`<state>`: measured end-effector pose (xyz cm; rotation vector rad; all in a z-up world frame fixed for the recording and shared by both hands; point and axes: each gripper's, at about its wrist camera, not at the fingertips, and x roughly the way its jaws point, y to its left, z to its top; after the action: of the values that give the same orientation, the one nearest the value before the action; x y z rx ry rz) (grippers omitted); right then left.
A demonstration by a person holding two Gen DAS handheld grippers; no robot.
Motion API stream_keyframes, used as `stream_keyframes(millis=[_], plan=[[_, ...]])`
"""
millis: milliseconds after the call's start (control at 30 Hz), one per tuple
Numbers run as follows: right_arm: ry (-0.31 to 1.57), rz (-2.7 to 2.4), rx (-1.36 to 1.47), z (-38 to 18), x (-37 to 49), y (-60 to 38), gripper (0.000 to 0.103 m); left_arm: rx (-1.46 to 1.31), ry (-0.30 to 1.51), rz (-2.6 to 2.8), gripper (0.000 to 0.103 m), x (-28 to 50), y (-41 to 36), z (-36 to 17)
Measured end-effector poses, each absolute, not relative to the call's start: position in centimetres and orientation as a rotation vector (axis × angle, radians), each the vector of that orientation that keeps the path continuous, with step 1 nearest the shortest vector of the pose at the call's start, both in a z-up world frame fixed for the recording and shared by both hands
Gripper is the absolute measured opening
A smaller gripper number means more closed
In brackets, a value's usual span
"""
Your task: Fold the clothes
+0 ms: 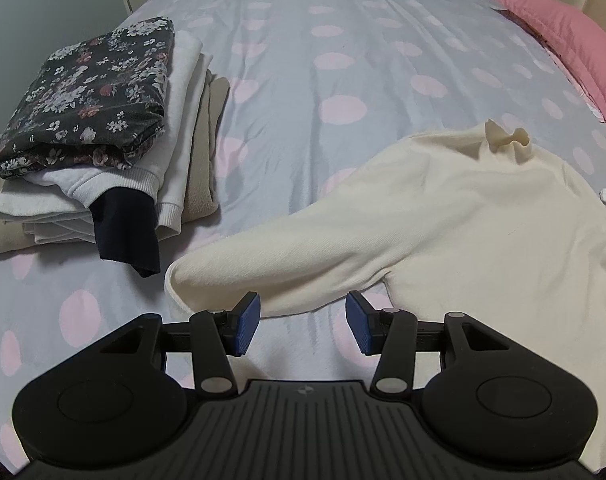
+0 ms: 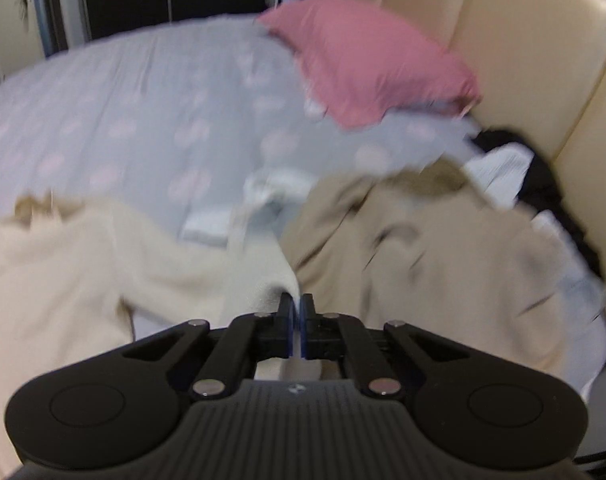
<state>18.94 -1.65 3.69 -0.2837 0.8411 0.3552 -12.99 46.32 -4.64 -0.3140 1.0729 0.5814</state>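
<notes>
Nearest the left wrist camera, the left gripper [image 1: 303,324] hangs over the bedspread [image 1: 303,60] with its blue pads [image 1: 250,322] apart and nothing between them; the cuff of the cream sweater [image 1: 443,232] lies just beyond the tips. Grey with pink dots, the bedspread fills most of both views. On it the cream sweater lies spread near and to the right, one sleeve stretched out to the left and the collar standing up at its far edge. At far left sits a stack of folded clothes [image 1: 103,160] with a dark floral piece on top. A pink pillow [image 1: 575,52] lies at far right. In the blurred right wrist view, the right gripper [image 2: 297,308] has its fingers clamped together on a fold of the cream sweater [image 2: 83,264], beside a tan garment [image 2: 423,260].
</notes>
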Motion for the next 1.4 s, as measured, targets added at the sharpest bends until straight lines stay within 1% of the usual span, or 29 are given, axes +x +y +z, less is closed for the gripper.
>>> stream_keyframes(millis=[100, 200, 267, 367, 533, 633, 700, 733, 767, 800, 833, 867, 900, 1000, 1133, 1400], plan=[[0.805, 0.314, -0.297, 7.4, 20.4, -2.1, 0.003, -0.317, 1.065, 0.585, 0.045, -13.2, 46.3, -4.4], [0.807, 0.270, -0.346, 9.7, 22.0, -2.9, 0.003, -0.324, 1.058, 0.593, 0.045, -13.5, 46.5, -4.3], [0.823, 0.236, -0.392, 10.2, 23.3, -3.5, 0.003, -0.328, 1.057, 0.601, 0.045, -13.7, 46.6, -4.3], [0.865, 0.157, -0.451, 9.1, 25.2, -4.5, 0.003, -0.330, 1.059, 0.610, 0.045, -13.7, 46.8, -4.3], [0.903, 0.077, -0.443, 4.2, 28.0, -5.6, 0.003, -0.309, 1.075, 0.602, 0.045, -13.4, 46.5, -4.7], [0.901, 0.068, -0.438, 2.3, 28.3, -5.9, 0.004, -0.304, 1.082, 0.597, 0.045, -13.5, 46.3, -5.0], [0.883, 0.068, -0.430, 1.9, 28.1, -6.0, 0.007, -0.311, 1.092, 0.594, 0.045, -13.5, 46.3, -5.3], [0.867, 0.070, -0.425, 1.9, 28.0, -6.1, 0.009, -0.316, 1.096, 0.593, 0.045, -13.5, 46.3, -5.4], [0.851, 0.072, -0.421, 2.0, 27.8, -6.1, 0.014, -0.318, 1.100, 0.591, 0.046, -13.5, 46.3, -5.5], [0.823, 0.082, -0.418, 2.2, 27.4, -6.1, 0.017, -0.317, 1.104, 0.584, 0.046, -13.4, 46.2, -5.7], [0.794, 0.100, -0.414, 2.6, 26.9, -5.9, 0.025, -0.315, 1.108, 0.578, 0.046, -13.4, 46.0, -5.8], [0.762, 0.117, -0.403, 3.0, 26.1, -5.7, 0.030, -0.310, 1.111, 0.570, 0.046, -13.3, 45.8, -5.9], [0.730, 0.135, -0.390, 3.5, 25.4, -5.5, 0.031, -0.306, 1.115, 0.563, 0.045, -13.3, 45.6, -6.0], [0.678, 0.226, -0.358, 4.4, 22.5, -4.3, 0.031, -0.305, 1.123, 0.540, 0.045, -13.4, 44.8, -6.2], [0.707, 0.381, -0.349, 3.6, 18.9, -1.6, 0.031, -0.310, 1.130, 0.513, 0.046, -13.7, 43.5, -6.3], [0.882, 0.666, -0.401, -3.1, 11.1, 3.5, 0.031, -0.335, 1.174, 0.439, 0.045, -14.7, 39.0, -7.8]])
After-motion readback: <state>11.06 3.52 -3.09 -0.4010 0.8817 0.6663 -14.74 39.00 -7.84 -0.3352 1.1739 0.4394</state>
